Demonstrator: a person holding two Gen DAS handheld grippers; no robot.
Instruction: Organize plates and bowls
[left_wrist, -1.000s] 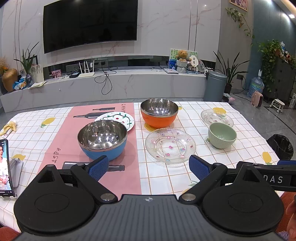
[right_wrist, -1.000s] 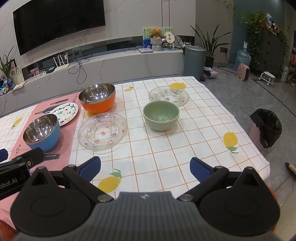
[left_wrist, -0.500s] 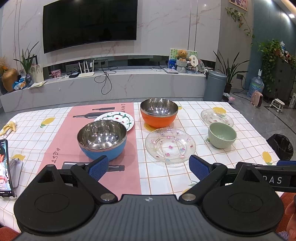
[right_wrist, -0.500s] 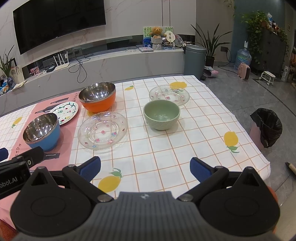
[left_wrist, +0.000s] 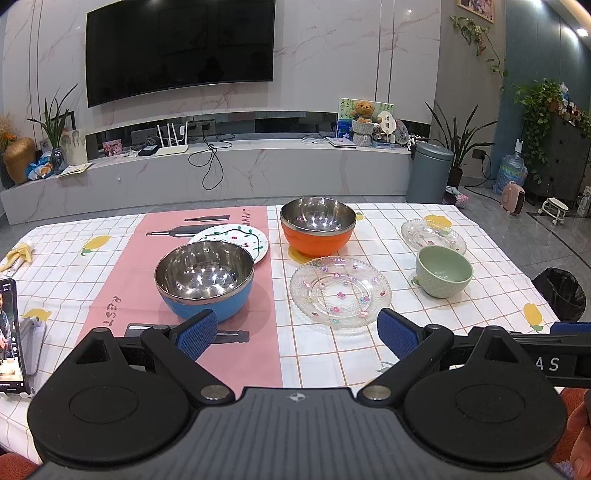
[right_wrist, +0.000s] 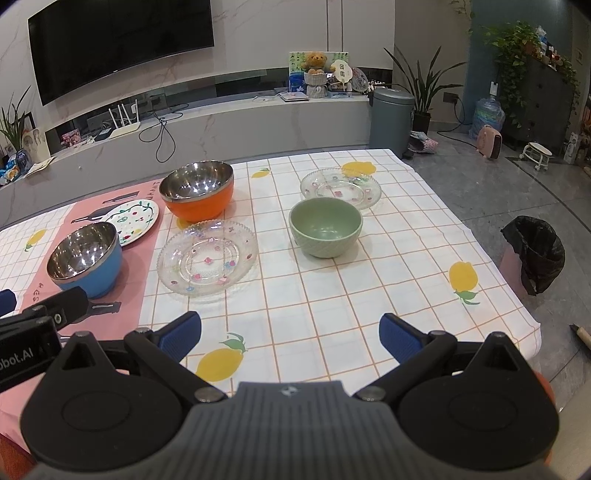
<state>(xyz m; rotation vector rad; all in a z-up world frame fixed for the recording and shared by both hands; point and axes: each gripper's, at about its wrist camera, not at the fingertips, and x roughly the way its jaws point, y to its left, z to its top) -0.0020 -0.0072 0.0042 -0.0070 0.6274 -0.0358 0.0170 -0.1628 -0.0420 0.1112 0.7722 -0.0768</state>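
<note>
The pink placemat (left_wrist: 122, 295) is showing "REST" lower left; the neighbouring tongs' body (right_wrist: 22, 360) is reading "bot.AI"

The large glass plate (left_wrist: 340, 295) lies near the middle of the table (left_wrist: 491, 317) and serves as the landmark. Directly behind it stands a steel-lined bowl (left_wrist: 317, 230), just beside its far rim. To its left sits another steel-lined bowl (left_wrist: 205, 278) on a placemat (left_wrist: 125, 295), with a painted plate (left_wrist: 236, 240) just behind that bowl. To the right of the glass plate sits a ceramic bowl (left_wrist: 443, 271), and a smaller glass plate (left_wrist: 433, 235) lies just behind that bowl. Far to the left, at the table's edge, a phone (left_wrist: 11, 336) stands propped.
</note>
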